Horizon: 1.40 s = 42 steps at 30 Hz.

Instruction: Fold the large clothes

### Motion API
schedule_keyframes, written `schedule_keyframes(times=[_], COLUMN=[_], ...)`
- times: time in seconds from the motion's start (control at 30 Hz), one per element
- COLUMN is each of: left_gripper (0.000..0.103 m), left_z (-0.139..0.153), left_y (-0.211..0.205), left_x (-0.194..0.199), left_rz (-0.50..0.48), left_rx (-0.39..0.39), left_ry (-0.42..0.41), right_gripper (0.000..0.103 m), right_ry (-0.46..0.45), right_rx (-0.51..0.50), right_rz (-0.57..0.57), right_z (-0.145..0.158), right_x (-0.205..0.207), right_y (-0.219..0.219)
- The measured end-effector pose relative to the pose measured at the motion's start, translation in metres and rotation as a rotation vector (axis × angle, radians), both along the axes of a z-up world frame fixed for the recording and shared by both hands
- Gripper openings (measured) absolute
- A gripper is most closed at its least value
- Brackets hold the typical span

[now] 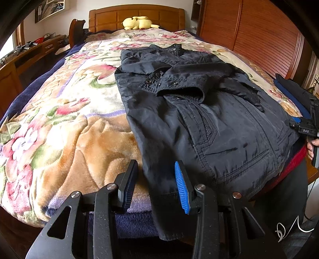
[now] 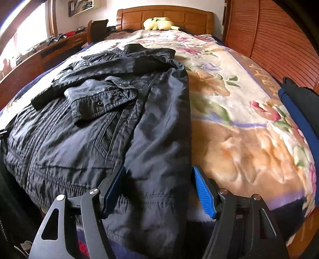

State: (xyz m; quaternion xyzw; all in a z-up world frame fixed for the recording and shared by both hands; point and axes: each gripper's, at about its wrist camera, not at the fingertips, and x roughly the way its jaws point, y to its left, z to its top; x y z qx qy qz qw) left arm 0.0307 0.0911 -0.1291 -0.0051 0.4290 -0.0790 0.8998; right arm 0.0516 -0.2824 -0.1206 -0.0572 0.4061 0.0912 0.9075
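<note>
A dark navy jacket (image 1: pixel 199 119) lies front up on the floral blanket (image 1: pixel 69 119), collar toward the headboard, both sleeves folded across the chest. Its hem hangs over the near edge of the bed. My left gripper (image 1: pixel 156 179) is open at the hem's left corner, the fabric edge between its fingers. In the right wrist view the jacket (image 2: pixel 99 123) fills the left half. My right gripper (image 2: pixel 159 185) is open around the hem's right corner. The right gripper also shows at the right edge of the left wrist view (image 1: pixel 311 127).
A yellow plush toy (image 1: pixel 137 23) sits by the wooden headboard (image 1: pixel 137 16). A folded dark and blue garment (image 2: pixel 299 105) lies at the bed's right edge. A wooden slatted wardrobe (image 1: pixel 259 33) stands to the right, a desk (image 1: pixel 30 53) to the left.
</note>
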Motion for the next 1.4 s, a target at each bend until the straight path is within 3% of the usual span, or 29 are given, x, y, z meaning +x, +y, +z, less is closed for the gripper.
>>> schedule_keyframes(times=[0.7,0.77,0.93,1.2,1.4], left_gripper=[0.038,0.017,0.008,0.007,0.007], left_z=[-0.004,-0.004,0.017,0.087,0.120], left_y=[0.002,0.001,0.002,-0.003,-0.009], left_x=[-0.013,-0.014,-0.010,-0.012,-0.040], left_rz=[0.006,-0.002,-0.005,-0.018,-0.044], left_rx=[-0.031,-0.029,-0.055,-0.066,-0.044], left_ry=[-0.012,-0.024,-0.079,-0.259,-0.333], right_gripper=[0.070,0.064,0.022,0.013,0.012], right_ry=[0.045,0.053,0.024,-0.137,-0.284], right_rx=[0.014,0.022,0.049,0.161,0.148], right_rz=[0.023,0.033,0.094,0.075,0.112], right_z=[-0.004,-0.004,0.006,0.059,0.108], right_x=[0.000,-0.001,-0.005,-0.020,-0.061], right_y=[0.002,0.002,0.006,-0.004,0.003])
